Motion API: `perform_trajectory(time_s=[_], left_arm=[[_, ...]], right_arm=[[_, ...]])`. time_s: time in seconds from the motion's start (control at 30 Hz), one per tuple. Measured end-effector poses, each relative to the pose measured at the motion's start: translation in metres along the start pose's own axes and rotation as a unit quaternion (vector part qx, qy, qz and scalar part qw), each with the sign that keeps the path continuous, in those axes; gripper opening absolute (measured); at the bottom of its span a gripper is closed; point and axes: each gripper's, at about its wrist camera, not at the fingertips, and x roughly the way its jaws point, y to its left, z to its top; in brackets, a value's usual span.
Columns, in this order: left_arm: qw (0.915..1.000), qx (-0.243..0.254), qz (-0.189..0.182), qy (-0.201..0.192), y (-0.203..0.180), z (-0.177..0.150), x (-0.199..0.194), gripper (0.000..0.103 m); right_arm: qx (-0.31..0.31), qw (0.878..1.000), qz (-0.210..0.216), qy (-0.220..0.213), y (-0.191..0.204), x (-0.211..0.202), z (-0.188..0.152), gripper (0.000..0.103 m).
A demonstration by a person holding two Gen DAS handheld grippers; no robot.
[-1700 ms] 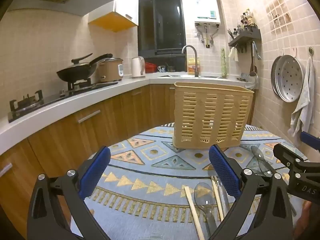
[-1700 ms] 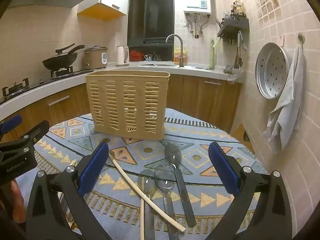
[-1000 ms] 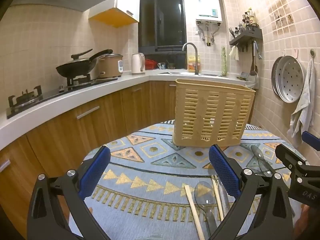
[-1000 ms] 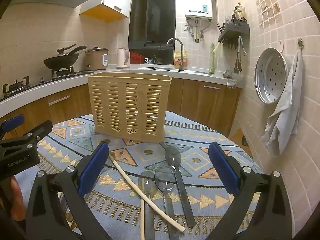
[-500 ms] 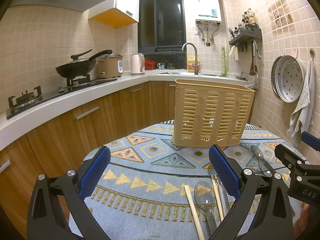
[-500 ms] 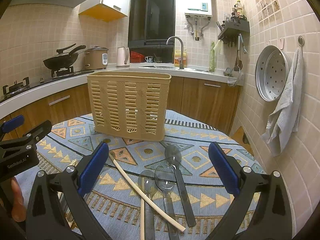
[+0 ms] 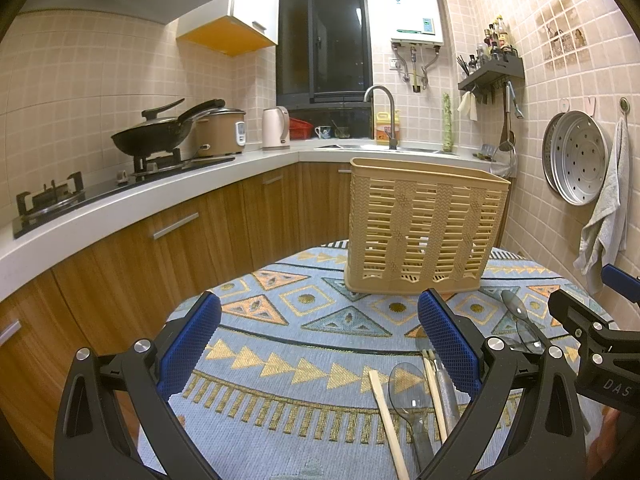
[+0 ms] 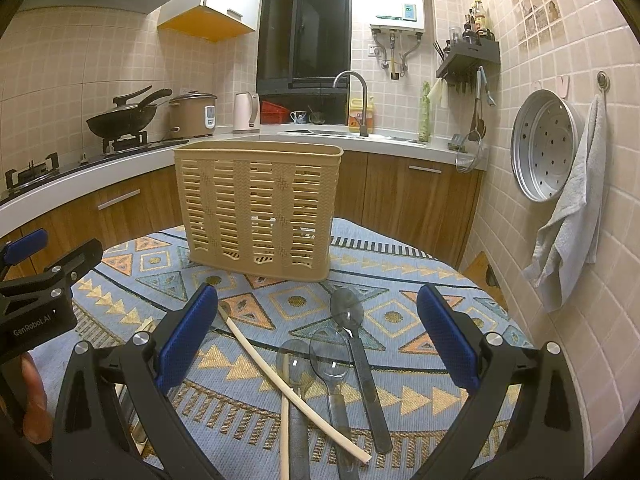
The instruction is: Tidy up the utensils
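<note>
Spoons and chopsticks are strewn low in frame before the basket at centre; both grippers, left and right, are held wide open and empty, so one utensil's handle should be pinched squarely.

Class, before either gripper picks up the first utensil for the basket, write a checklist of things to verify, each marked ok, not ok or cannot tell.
1. Right gripper open and holding nothing: ok.
2. Left gripper open and holding nothing: ok.
3. Basket upright on the tablecloth: ok.
4. Spoons lying separately: not ok, a chopstick crosses one.
5. Basket compartments free inside: cannot tell.
</note>
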Motion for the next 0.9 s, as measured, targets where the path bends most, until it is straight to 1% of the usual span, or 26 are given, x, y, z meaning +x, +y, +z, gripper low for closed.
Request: perform_trajectory(time_s=[0.9], left_arm=[[1.0000,-0.001,0.000,0.001,0.0005,0.0001,0.0001,0.096]], right_arm=[[-0.004,1.000,0.001,0.003,0.0027,0.0004,0.0007,0.095]])
